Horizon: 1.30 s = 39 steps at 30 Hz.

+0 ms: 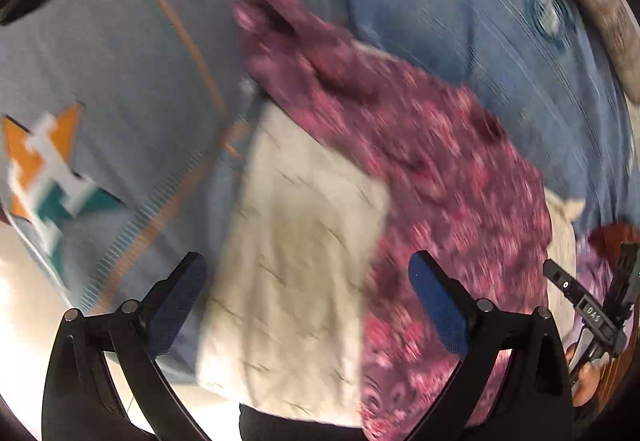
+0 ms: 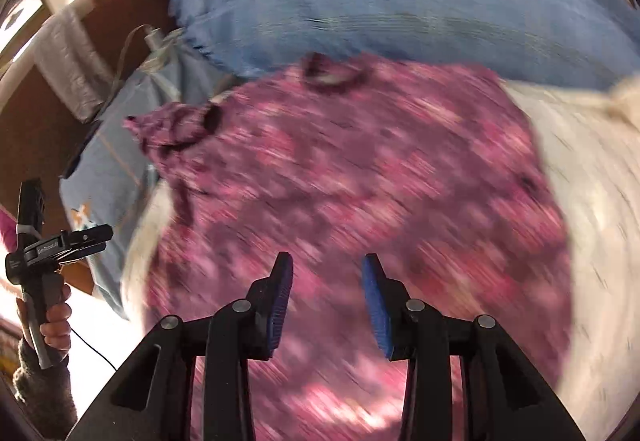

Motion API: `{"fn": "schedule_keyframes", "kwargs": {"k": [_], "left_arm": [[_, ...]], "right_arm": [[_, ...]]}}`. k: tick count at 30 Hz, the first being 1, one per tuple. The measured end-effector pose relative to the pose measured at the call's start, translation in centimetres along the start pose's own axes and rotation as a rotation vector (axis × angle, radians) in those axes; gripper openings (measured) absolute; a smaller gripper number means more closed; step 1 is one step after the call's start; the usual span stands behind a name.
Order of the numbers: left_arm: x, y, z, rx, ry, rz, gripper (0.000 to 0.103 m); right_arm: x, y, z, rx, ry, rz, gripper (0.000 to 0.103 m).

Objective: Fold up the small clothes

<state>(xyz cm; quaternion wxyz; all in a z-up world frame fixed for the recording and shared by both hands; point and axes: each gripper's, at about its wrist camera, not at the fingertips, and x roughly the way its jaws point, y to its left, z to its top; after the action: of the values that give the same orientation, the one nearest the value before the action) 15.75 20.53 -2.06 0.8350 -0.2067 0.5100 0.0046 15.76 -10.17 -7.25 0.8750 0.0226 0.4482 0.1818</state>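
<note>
A small pink and maroon floral garment (image 1: 420, 169) lies spread on a cream cloth (image 1: 296, 241) on the bed; both views are motion-blurred. My left gripper (image 1: 308, 281) is open and empty above the cream cloth, at the garment's left edge. My right gripper (image 2: 328, 281) is open and empty, hovering over the middle of the garment (image 2: 340, 169). The garment's neck opening (image 2: 332, 75) lies at its far side. The right gripper also shows at the right edge of the left wrist view (image 1: 592, 301). The left gripper shows at the left of the right wrist view (image 2: 52, 245).
A blue sheet (image 1: 440, 1) covers the bed beyond the garment. A grey-blue pillow (image 1: 112, 81) with an orange, white and teal emblem (image 1: 48, 173) lies to the left. A brown headboard or wall (image 2: 52, 101) and a cable (image 2: 132, 45) are at the left.
</note>
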Motion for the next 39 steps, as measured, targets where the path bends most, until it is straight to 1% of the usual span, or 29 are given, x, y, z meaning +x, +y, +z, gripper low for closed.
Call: {"fn": "schedule_keyframes", "kwargs": {"k": [1,2,4,6,8,9,10,13,15,16,18,19,20,21,22,23,24,25,26,29,31,33,36,37,39], "left_arm": [[0.1,0.5,0.4,-0.015,-0.003,-0.006,0.101],[0.6,0.8,0.9,-0.028,0.003,-0.017,0.101],[2.0,0.6,1.9,-0.037,0.021,-0.052,0.101],[3.0,0.4,3.3,-0.05,0.022,-0.073,0.101],[3.8,0.2,5.3,-0.075,-0.002,-0.082,0.101],[4.2,0.2,6.7,-0.092,-0.012,-0.088,0.101],[4.4,0.4,7.8,-0.108,-0.02,-0.11,0.101],[6.2,-0.5,11.6,-0.152,-0.012,-0.153,0.101],[7.9,-0.7,13.7,-0.208,0.021,-0.19,0.101],[9.1,-0.6,14.5,-0.25,0.049,-0.227,0.101],[11.6,-0.3,15.3,-0.324,0.115,-0.278,0.101],[13.0,-0.1,15.4,-0.359,0.153,-0.287,0.097],[14.0,0.2,15.4,-0.39,0.175,-0.28,0.091],[14.8,0.6,15.3,-0.413,0.184,-0.274,0.069],[15.3,1.0,15.2,-0.422,0.192,-0.272,0.038],[15.4,1.2,15.0,-0.428,0.198,-0.268,0.03],[14.9,1.4,14.8,-0.437,0.191,-0.279,0.025],[14.0,1.2,14.4,-0.432,0.171,-0.293,0.018],[13.0,0.8,14.3,-0.416,0.154,-0.307,0.015],[8.7,-1.3,13.7,-0.362,0.1,-0.381,0.014],[5.7,-3.1,13.6,-0.32,0.065,-0.417,0.014],[3.3,-5.5,13.3,-0.272,0.046,-0.437,0.014],[0.7,-10.7,12.3,-0.169,0.04,-0.489,0.014],[0.3,-13.0,11.6,-0.123,0.043,-0.507,0.014],[0.8,-17.1,10.2,-0.068,0.07,-0.556,0.014]], "right_arm": [[0.7,1.2,1.2,-0.024,-0.005,0.02,0.043],[1.7,2.6,2.6,-0.045,-0.007,0.047,0.05],[4.4,5.2,5.7,-0.065,0.007,0.108,0.054],[7.5,7.2,8.6,-0.056,0.035,0.148,0.054],[10.3,8.6,10.8,-0.038,0.045,0.125,0.054],[11.1,8.8,11.3,-0.027,0.043,0.122,0.054],[11.7,8.9,11.5,-0.016,0.04,0.126,0.054],[13.2,8.8,11.3,-0.015,0.048,0.131,0.054],[13.9,8.6,10.8,-0.026,0.055,0.115,0.054],[14.2,8.3,10.5,-0.021,0.062,0.118,0.054],[14.4,7.5,10.1,0.001,0.07,0.132,0.054],[14.5,7.3,9.9,0.011,0.072,0.138,0.054],[14.6,7.0,9.9,0.021,0.074,0.145,0.054],[14.5,6.8,9.8,0.03,0.075,0.154,0.054],[14.4,6.5,9.7,0.038,0.073,0.163,0.054],[14.2,6.4,9.6,0.041,0.07,0.169,0.054],[13.8,6.2,9.5,0.043,0.062,0.179,0.054],[13.3,6.0,9.3,0.041,0.052,0.191,0.054],[12.9,5.8,9.2,0.039,0.043,0.196,0.054],[11.3,4.7,8.8,0.051,0.013,0.207,0.054],[10.0,3.2,8.1,0.078,-0.003,0.203,0.054],[8.8,1.7,7.5,0.101,-0.015,0.19,0.054],[6.1,-1.2,6.1,0.143,-0.052,0.164,0.054],[5.0,-2.4,5.6,0.159,-0.066,0.153,0.054],[2.6,-5.0,4.4,0.192,-0.099,0.119,0.054]]}}
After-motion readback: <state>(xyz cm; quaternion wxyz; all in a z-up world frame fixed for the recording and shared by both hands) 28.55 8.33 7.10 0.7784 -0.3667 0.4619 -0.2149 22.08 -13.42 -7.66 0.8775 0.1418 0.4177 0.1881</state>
